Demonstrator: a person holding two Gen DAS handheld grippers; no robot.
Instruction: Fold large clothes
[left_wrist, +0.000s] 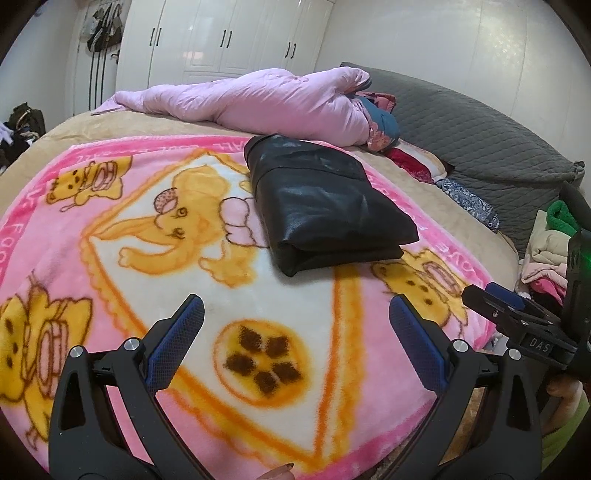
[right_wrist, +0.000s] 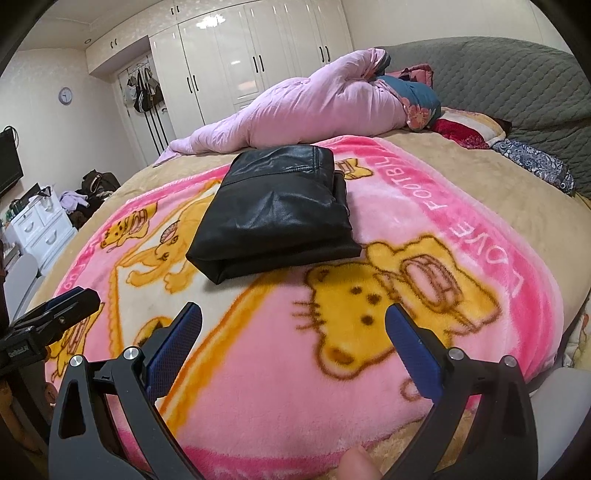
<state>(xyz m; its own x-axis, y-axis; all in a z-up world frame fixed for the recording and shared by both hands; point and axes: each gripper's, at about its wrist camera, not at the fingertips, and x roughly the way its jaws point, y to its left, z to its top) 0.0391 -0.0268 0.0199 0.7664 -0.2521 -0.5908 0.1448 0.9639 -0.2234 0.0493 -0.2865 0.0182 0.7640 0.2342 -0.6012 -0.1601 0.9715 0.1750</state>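
A black leather garment (left_wrist: 325, 206) (right_wrist: 277, 218) lies folded into a thick rectangle on the pink cartoon blanket (left_wrist: 184, 229) (right_wrist: 388, 240), toward the far middle of the bed. My left gripper (left_wrist: 295, 314) hovers open over the blanket's near part, well short of the garment, nothing between its fingers. My right gripper (right_wrist: 293, 321) is also open and empty, above the blanket's near edge. The right gripper shows at the right edge of the left wrist view (left_wrist: 495, 299); the left gripper shows at the left edge of the right wrist view (right_wrist: 70, 302).
A rolled pink quilt (left_wrist: 266, 99) (right_wrist: 306, 110) lies across the far side of the bed, a grey padded headboard (left_wrist: 480, 125) (right_wrist: 498, 77) to the right. Piled clothes (left_wrist: 546, 258) sit off the bed's right side. White drawers (right_wrist: 40, 225) stand left; wardrobes (right_wrist: 251, 62) behind.
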